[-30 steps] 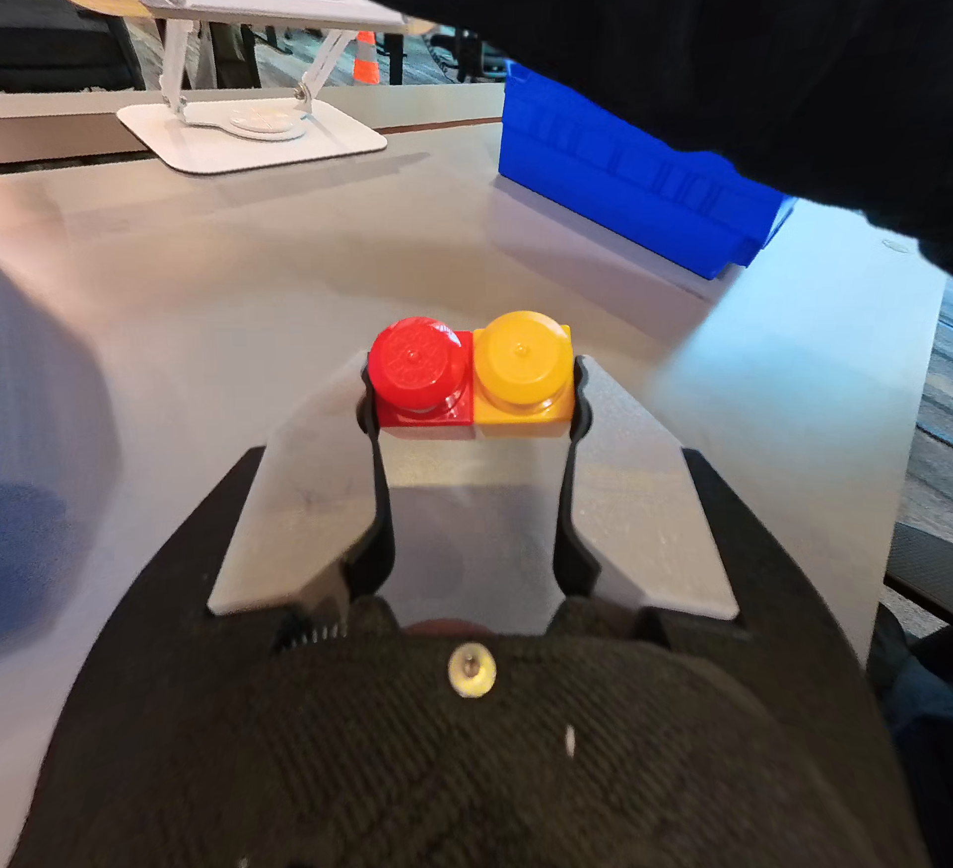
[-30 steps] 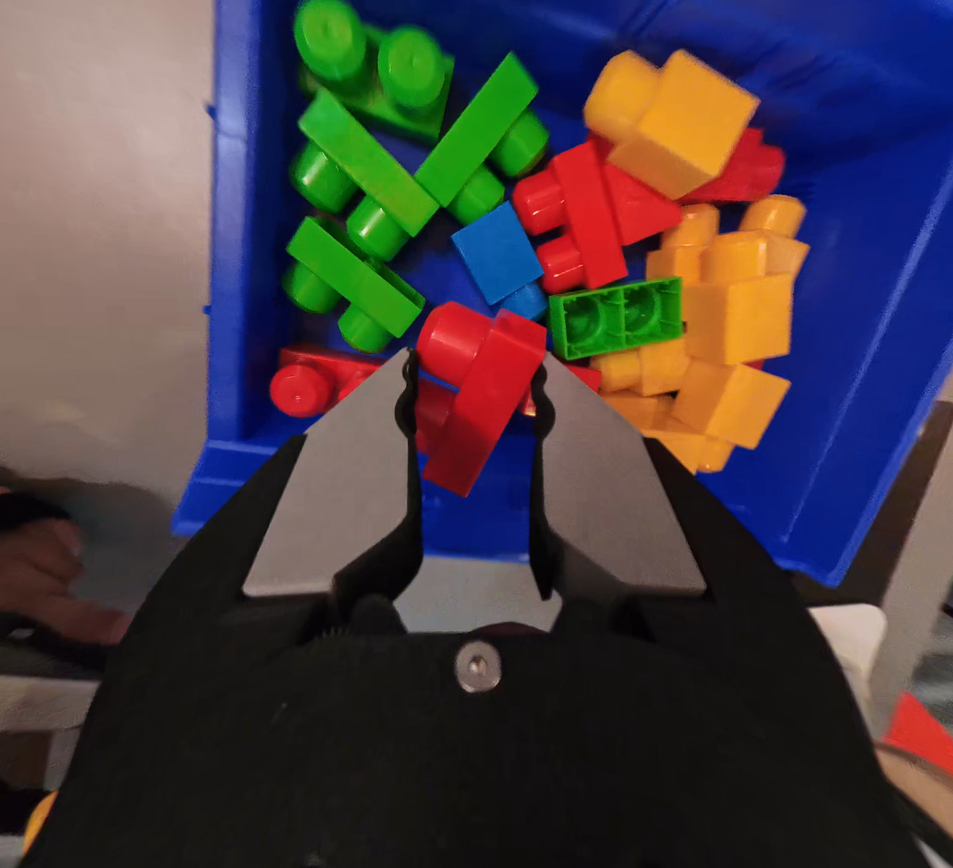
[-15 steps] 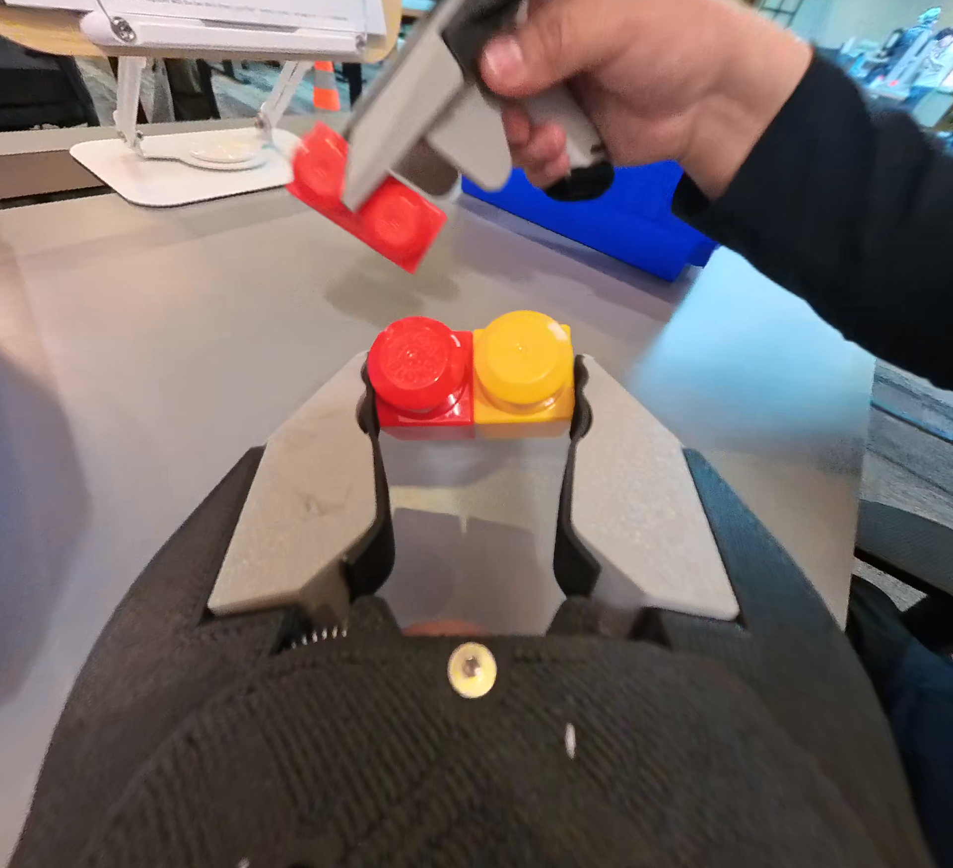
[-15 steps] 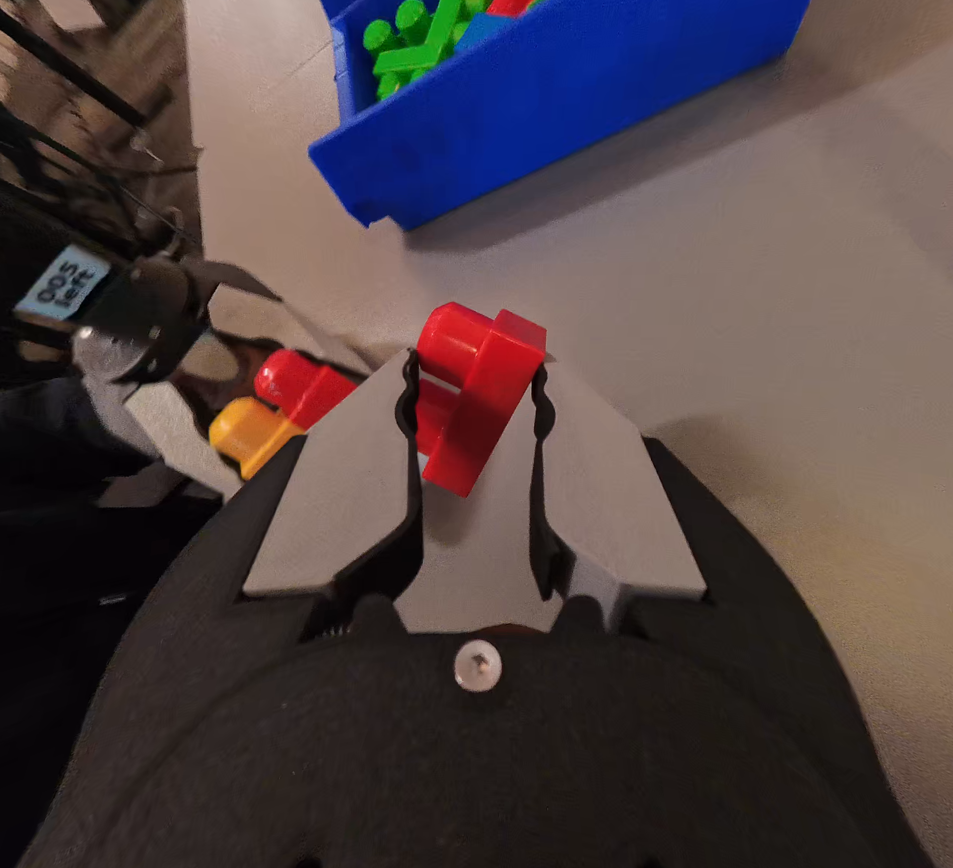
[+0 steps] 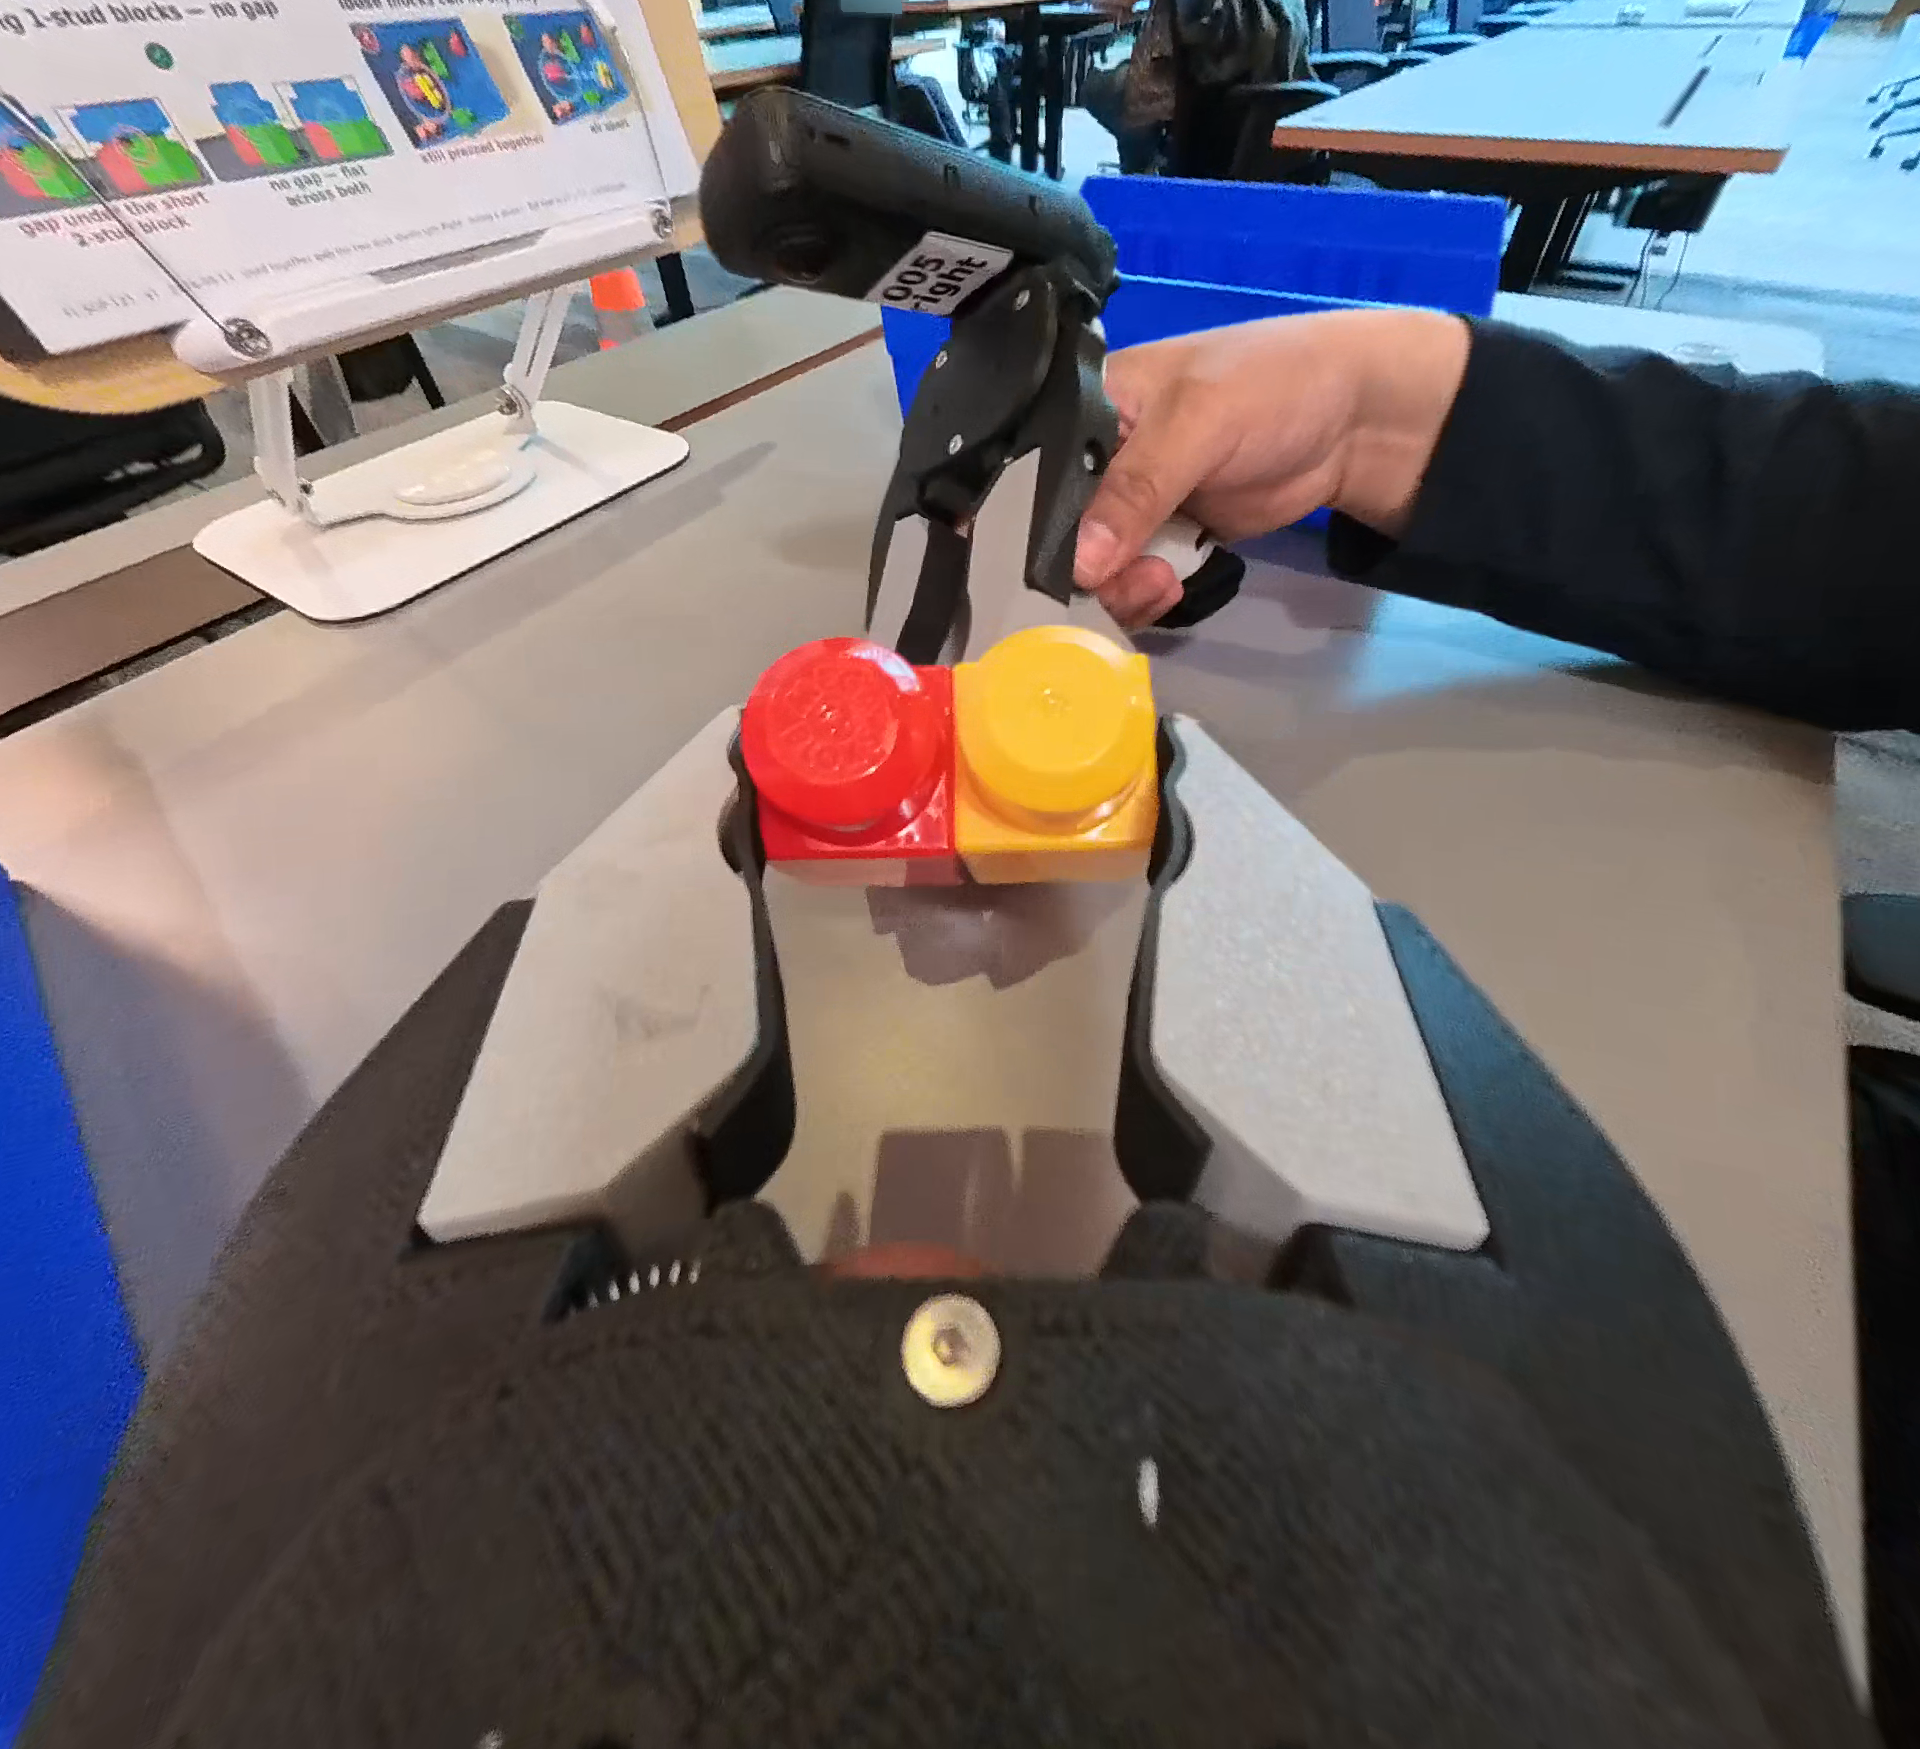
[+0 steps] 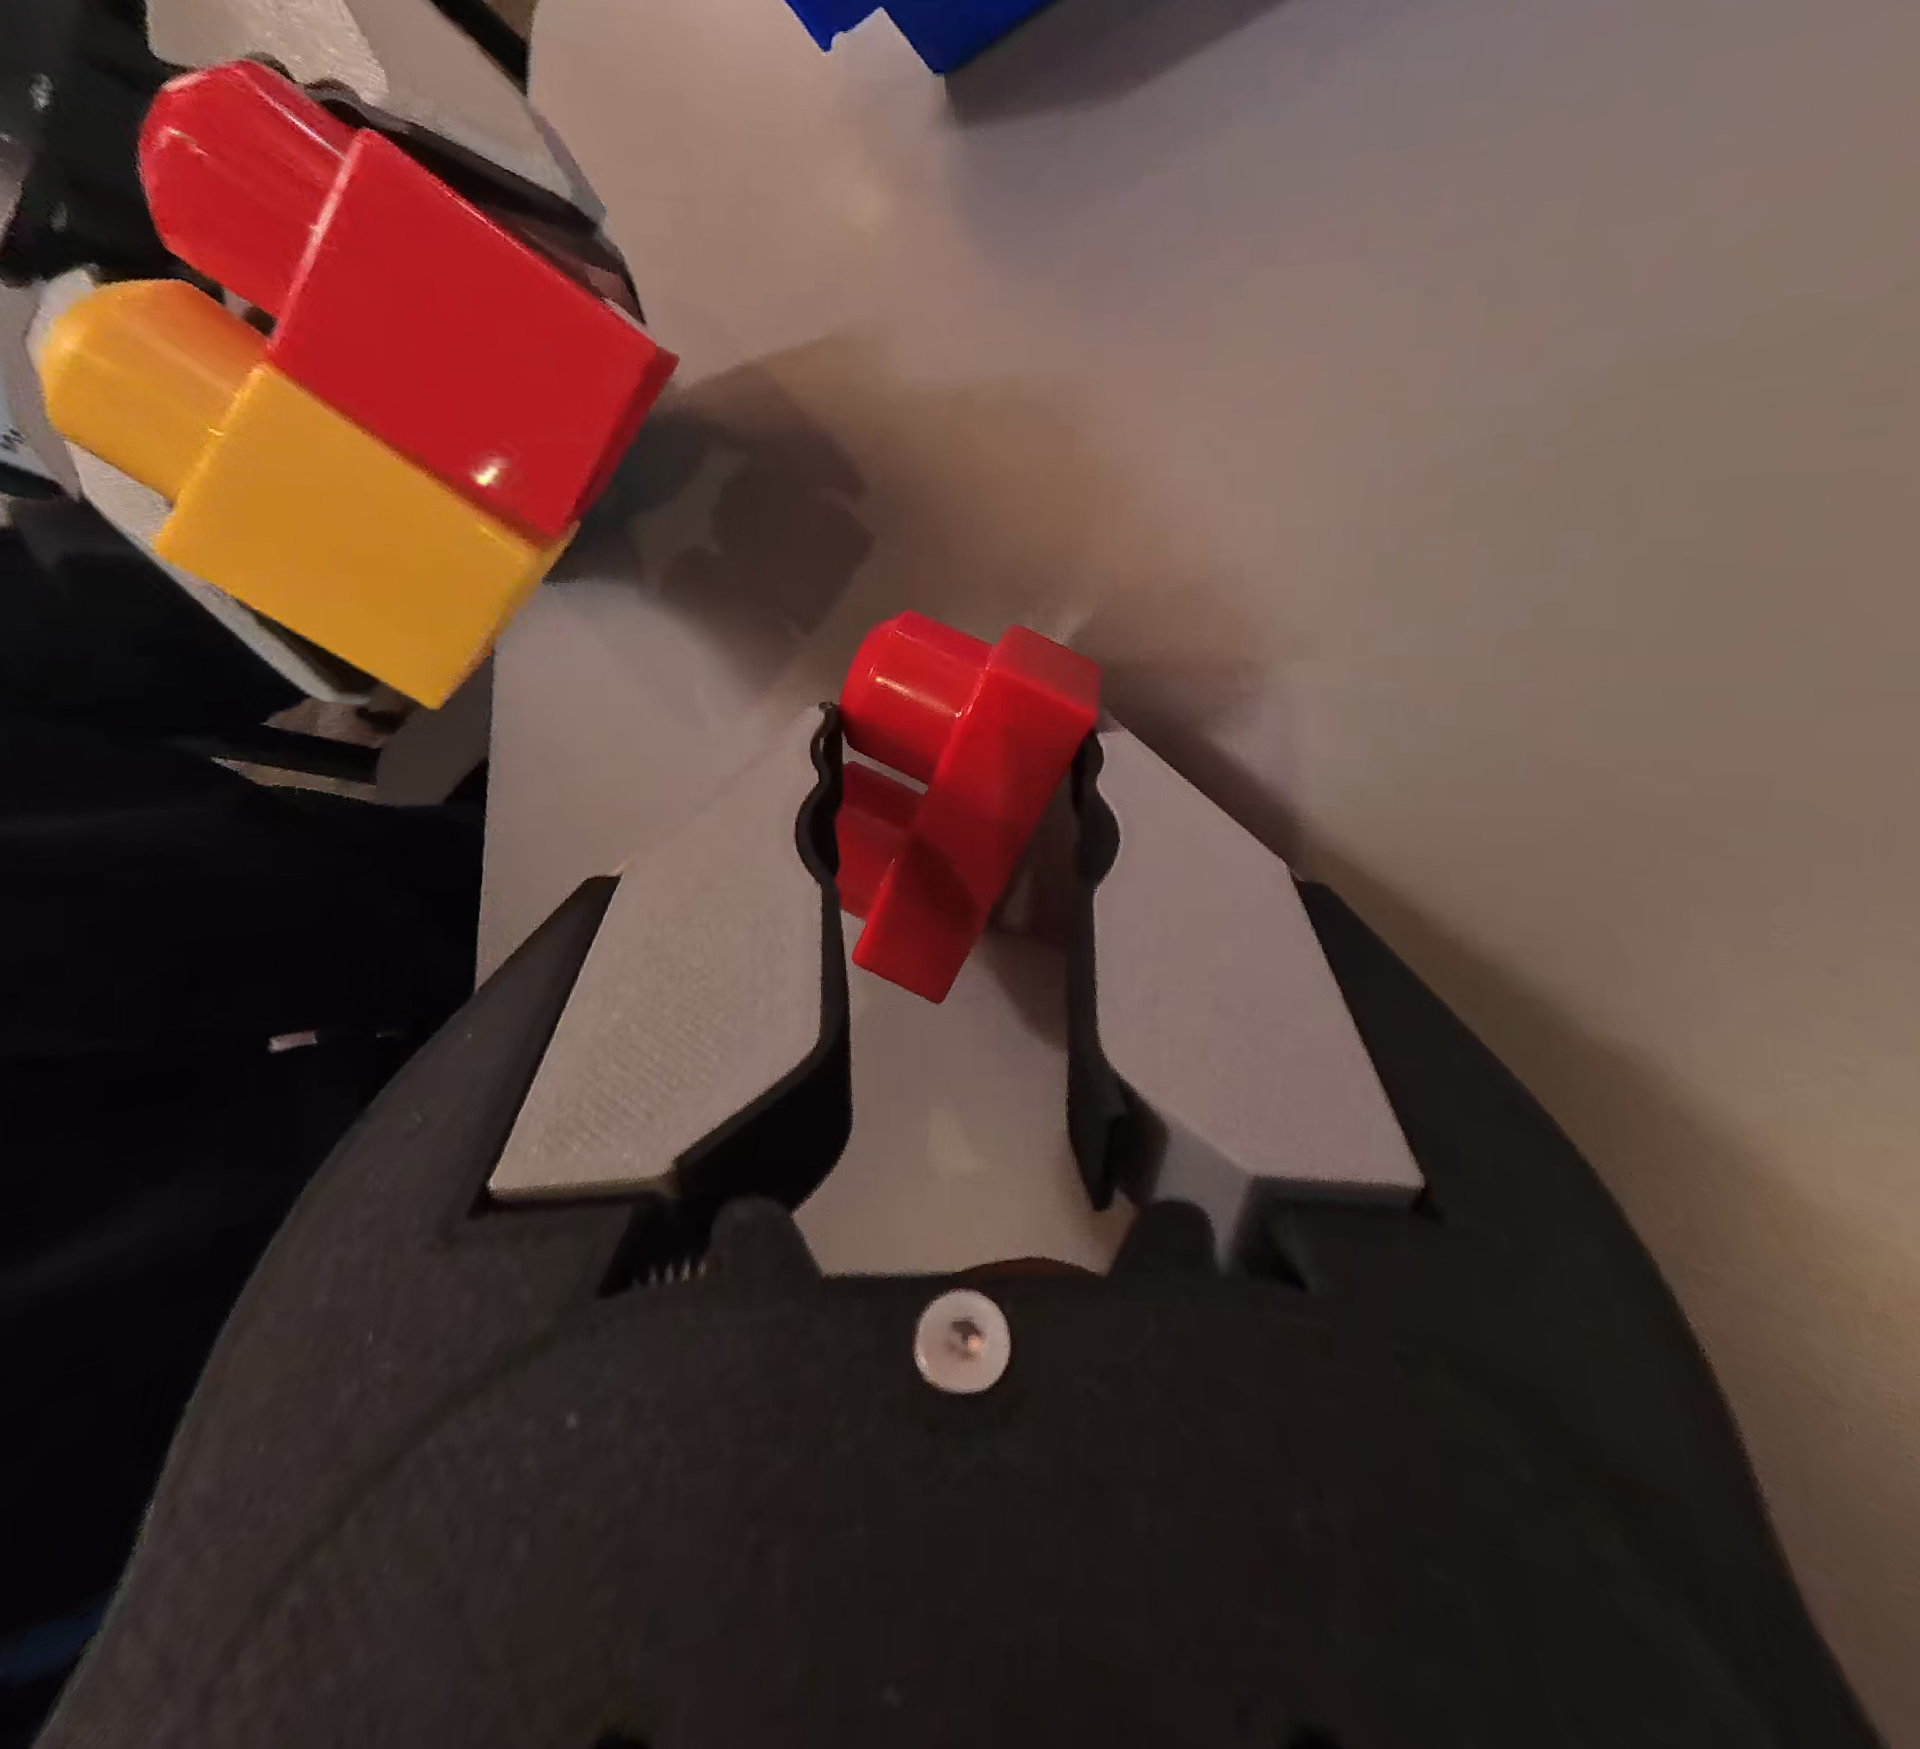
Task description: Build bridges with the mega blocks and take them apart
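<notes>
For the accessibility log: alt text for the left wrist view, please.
The left gripper holds a red block and a yellow block side by side above a grey table. Behind, a hand points the right gripper downward.

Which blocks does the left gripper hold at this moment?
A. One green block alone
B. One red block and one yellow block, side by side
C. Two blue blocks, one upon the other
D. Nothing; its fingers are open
B: in the left wrist view, the left gripper is closed on a red block and a yellow block that sit side by side between its fingertips.
</notes>
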`<state>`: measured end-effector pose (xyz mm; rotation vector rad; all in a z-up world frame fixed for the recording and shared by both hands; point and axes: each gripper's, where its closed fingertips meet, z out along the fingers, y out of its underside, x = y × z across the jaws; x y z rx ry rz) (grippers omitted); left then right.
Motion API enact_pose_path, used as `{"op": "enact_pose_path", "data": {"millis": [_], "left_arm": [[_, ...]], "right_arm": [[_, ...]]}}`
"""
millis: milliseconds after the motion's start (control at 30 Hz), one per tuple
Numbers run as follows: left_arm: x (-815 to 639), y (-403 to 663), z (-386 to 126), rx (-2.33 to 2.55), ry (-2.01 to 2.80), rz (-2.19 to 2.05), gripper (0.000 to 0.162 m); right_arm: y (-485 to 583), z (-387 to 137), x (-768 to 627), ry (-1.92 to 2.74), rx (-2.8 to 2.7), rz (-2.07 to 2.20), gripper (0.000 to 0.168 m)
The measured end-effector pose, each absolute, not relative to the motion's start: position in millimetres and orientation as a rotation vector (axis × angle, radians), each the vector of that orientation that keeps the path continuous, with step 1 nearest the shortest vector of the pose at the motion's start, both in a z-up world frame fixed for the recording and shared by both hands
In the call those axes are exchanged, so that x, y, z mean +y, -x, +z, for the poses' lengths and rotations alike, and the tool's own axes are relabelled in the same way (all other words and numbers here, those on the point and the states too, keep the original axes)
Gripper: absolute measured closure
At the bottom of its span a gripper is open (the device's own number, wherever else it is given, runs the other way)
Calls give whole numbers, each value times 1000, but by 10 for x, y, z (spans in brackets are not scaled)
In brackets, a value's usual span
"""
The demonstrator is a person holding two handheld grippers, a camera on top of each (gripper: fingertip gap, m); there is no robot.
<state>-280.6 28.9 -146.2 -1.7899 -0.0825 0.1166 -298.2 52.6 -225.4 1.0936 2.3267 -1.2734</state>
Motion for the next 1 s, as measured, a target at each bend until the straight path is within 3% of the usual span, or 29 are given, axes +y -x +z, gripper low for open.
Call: {"op": "enact_pose_path", "data": {"millis": [633, 733, 1000], "left_arm": [[367, 2949, -1838, -109, 1896, 32, 88], [371, 2951, -1896, -111, 1921, 34, 88], [347, 2971, -1845, -118, 1904, 49, 88]], "right_arm": [[3264, -2249, 940, -1276, 2450, -1331, 130], [3314, -2142, 1045, -1300, 2620, -1333, 131], [2882, -1991, 846, -839, 3313, -1100, 138]]}}
